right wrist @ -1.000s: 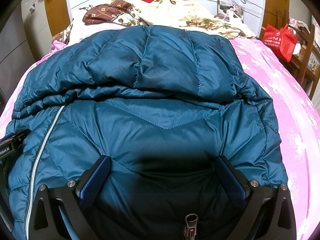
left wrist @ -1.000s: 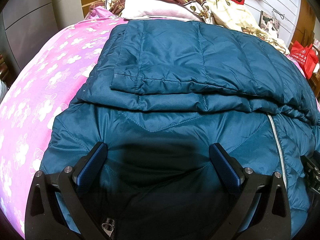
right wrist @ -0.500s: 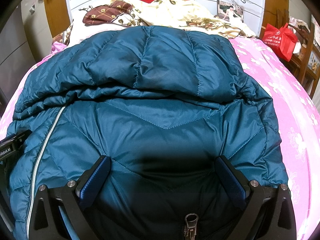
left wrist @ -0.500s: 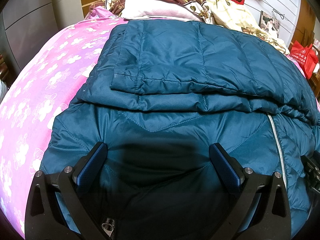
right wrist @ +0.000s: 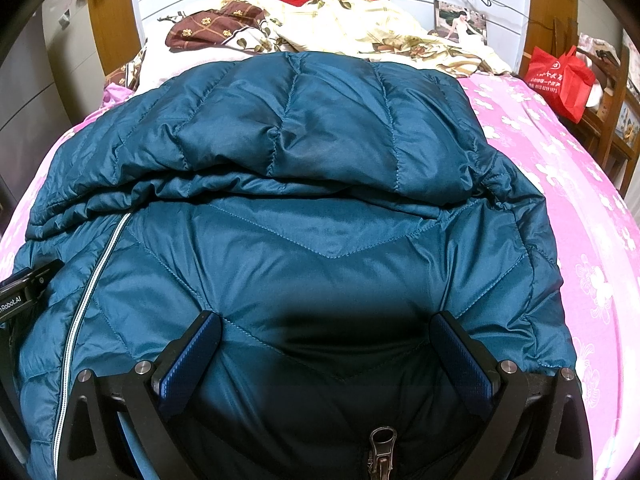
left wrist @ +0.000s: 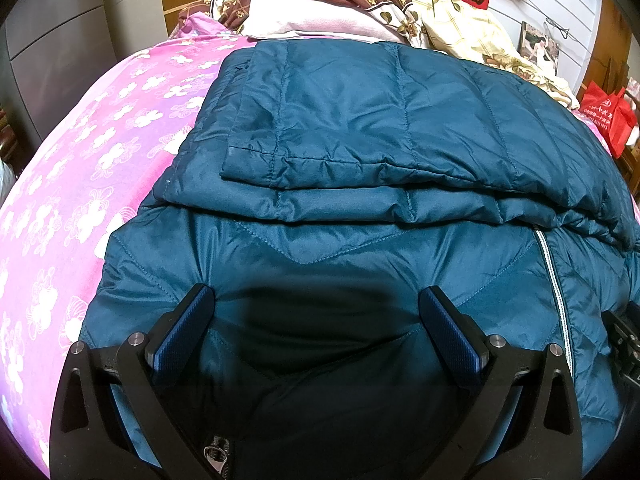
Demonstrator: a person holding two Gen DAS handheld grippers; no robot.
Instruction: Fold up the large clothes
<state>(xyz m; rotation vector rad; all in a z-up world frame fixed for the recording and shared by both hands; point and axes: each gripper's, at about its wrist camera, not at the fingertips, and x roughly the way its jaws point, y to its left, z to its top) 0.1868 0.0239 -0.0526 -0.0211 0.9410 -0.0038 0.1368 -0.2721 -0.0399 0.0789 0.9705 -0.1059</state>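
Observation:
A large teal quilted down jacket (left wrist: 360, 120) lies on the bed, its sleeves folded across the body; it also shows in the right wrist view (right wrist: 320, 152). A silver zipper line (left wrist: 554, 276) runs down its front, also visible in the right wrist view (right wrist: 92, 284). My left gripper (left wrist: 316, 304) is open, its blue-padded fingers (left wrist: 184, 328) spread just above the jacket's near left part. My right gripper (right wrist: 326, 332) is open, spread over the near right part. A pocket zipper pull (right wrist: 382, 444) lies below it. Neither holds fabric.
The pink flowered bedsheet (left wrist: 80, 160) shows on both sides of the jacket (right wrist: 580, 200). Pillows and a cream quilt (right wrist: 360, 28) are piled at the headboard. A red bag (right wrist: 560, 76) sits on furniture to the right. The other gripper's body (right wrist: 20, 292) shows at the left edge.

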